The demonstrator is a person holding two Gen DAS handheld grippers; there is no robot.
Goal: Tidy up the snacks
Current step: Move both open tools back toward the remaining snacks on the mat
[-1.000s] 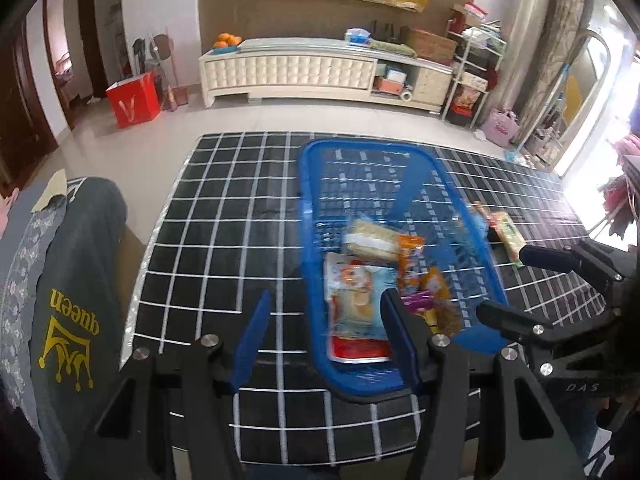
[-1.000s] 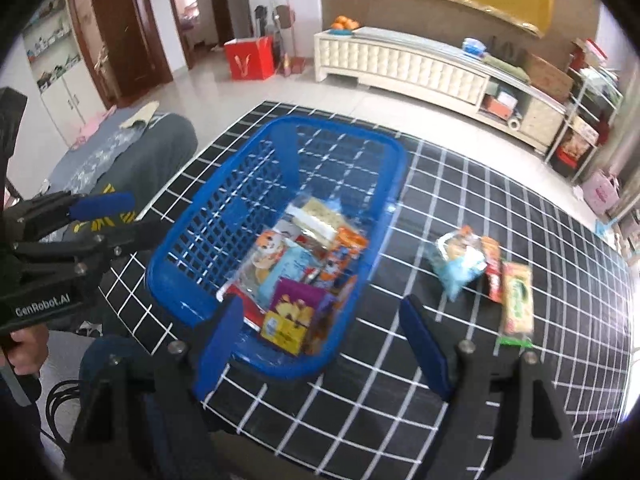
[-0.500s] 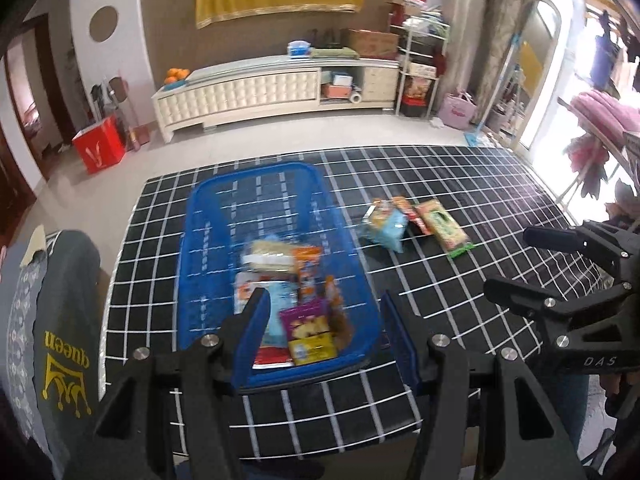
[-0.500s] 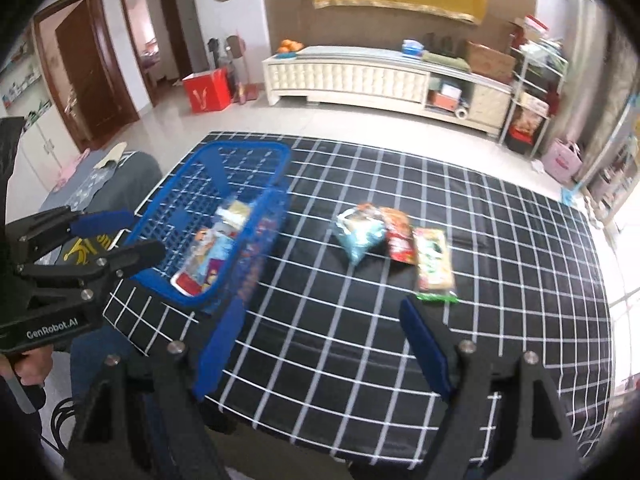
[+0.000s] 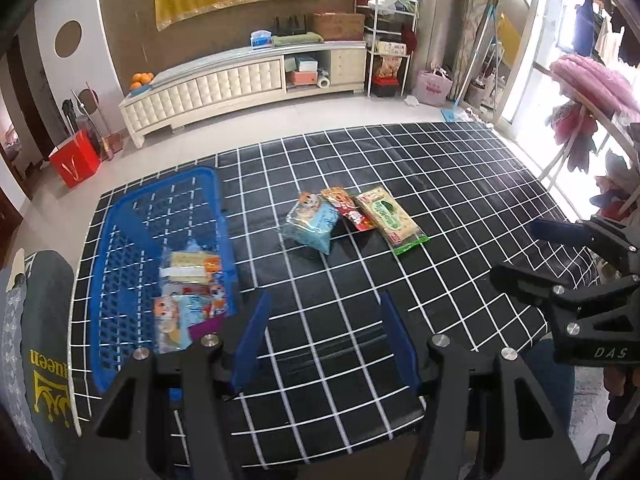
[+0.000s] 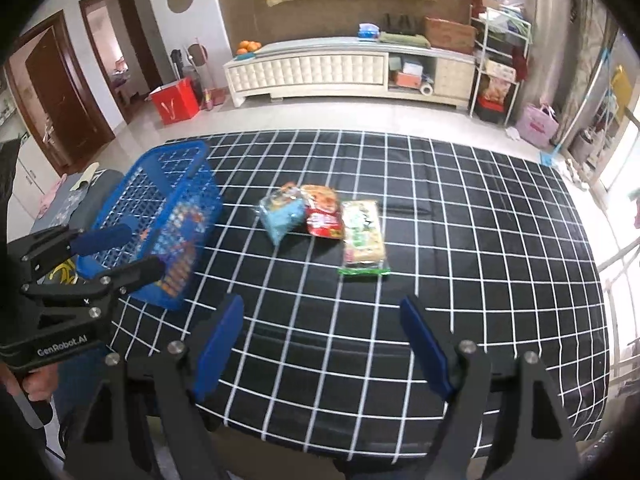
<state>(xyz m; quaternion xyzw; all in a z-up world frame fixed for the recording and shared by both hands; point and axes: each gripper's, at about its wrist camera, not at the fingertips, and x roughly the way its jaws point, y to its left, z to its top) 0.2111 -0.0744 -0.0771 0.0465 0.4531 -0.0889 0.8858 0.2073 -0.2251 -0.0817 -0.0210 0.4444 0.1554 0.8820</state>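
Note:
A blue plastic basket (image 5: 120,240) (image 6: 160,184) stands at the table's left end with several snack packets (image 5: 188,292) inside. Three packets lie side by side in the middle of the table: a light blue one (image 5: 312,220) (image 6: 280,216), a red one (image 5: 352,210) (image 6: 324,212) and a green one (image 5: 392,220) (image 6: 362,236). My left gripper (image 5: 324,336) is open and empty over the near table edge, right of the basket. My right gripper (image 6: 320,344) is open and empty, in front of the three packets. Each gripper shows at the side of the other's view.
The table (image 5: 440,200) has a black cloth with a white grid. A grey cushion with yellow print (image 5: 36,340) lies beyond its left end. A long white cabinet (image 5: 240,84) stands against the far wall, with a red bag (image 5: 74,160) on the floor.
Both views have swung right, away from the basket and toward the three loose packets. The basket has gone from centre view to the left. Both grippers stay open and empty.

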